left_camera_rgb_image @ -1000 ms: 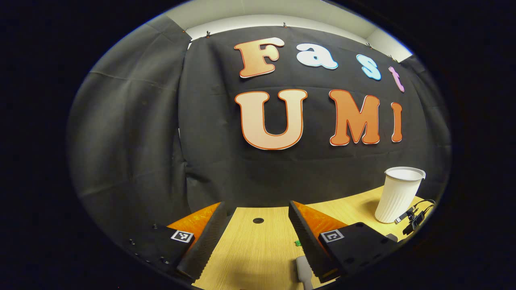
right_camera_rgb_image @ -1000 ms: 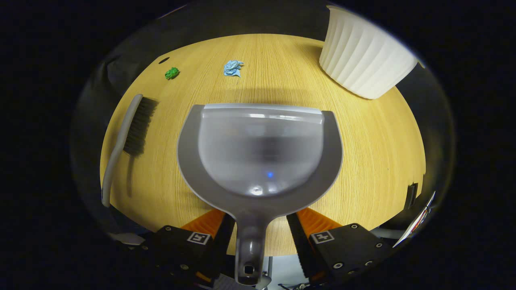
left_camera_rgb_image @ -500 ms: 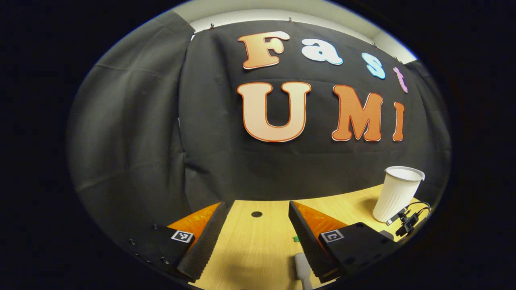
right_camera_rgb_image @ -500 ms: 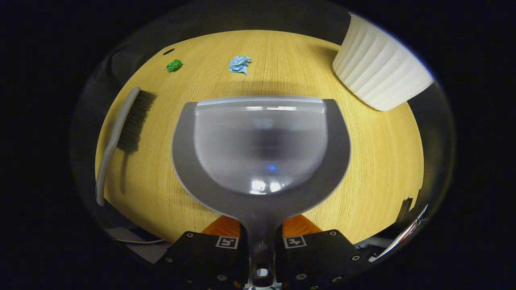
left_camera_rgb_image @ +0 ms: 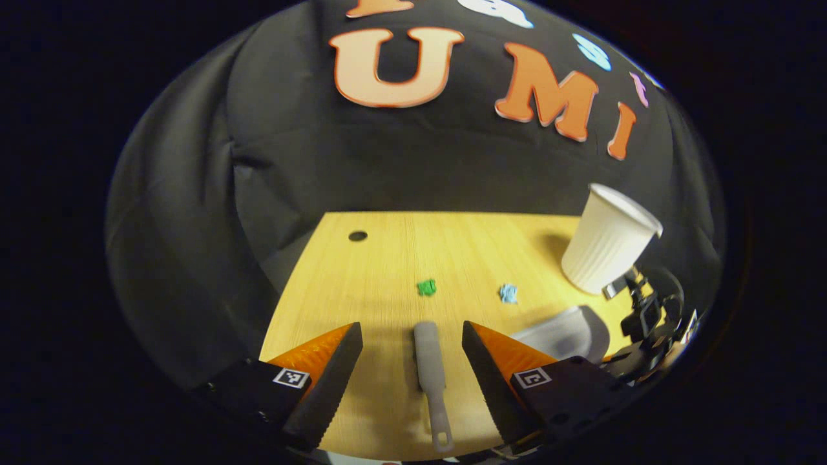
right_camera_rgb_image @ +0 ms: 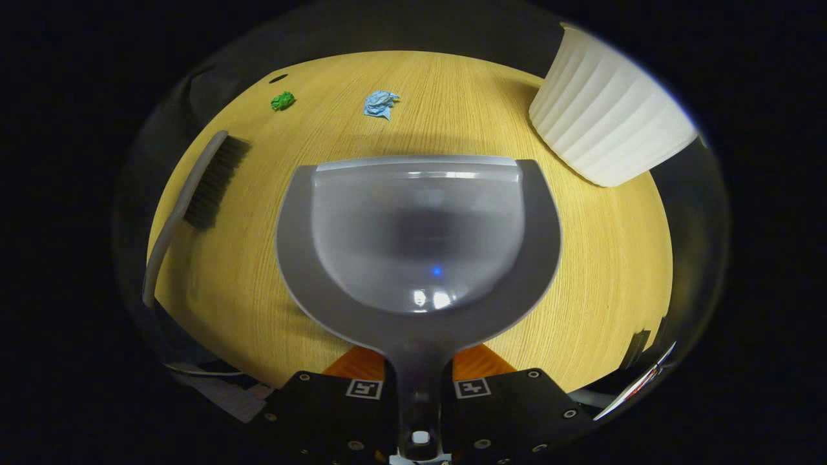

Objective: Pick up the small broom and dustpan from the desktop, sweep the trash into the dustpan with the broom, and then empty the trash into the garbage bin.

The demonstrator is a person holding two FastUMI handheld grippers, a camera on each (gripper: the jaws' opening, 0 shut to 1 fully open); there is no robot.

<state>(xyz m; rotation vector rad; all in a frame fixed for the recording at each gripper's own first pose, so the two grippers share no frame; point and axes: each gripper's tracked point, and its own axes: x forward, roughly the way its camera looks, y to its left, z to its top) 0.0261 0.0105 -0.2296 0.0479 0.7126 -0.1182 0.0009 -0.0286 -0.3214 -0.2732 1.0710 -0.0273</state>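
left tool (left_camera_rgb_image: pixel 411 361) has tipped down over broom (left_camera_rgb_image: pixel 430 368).

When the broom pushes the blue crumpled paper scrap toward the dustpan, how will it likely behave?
The blue paper scrap looks tiny and loosely crumpled, so it is probably very light and may skitter or tumble ahead of the bristles. The smooth wooden desktop offers little grip, so it should slide easily. It may bounce off the dustpan lip rather than ride in.

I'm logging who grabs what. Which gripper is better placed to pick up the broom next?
Left. The left gripper is open with the broom lying between its fingers, while the right gripper is shut on the dustpan.
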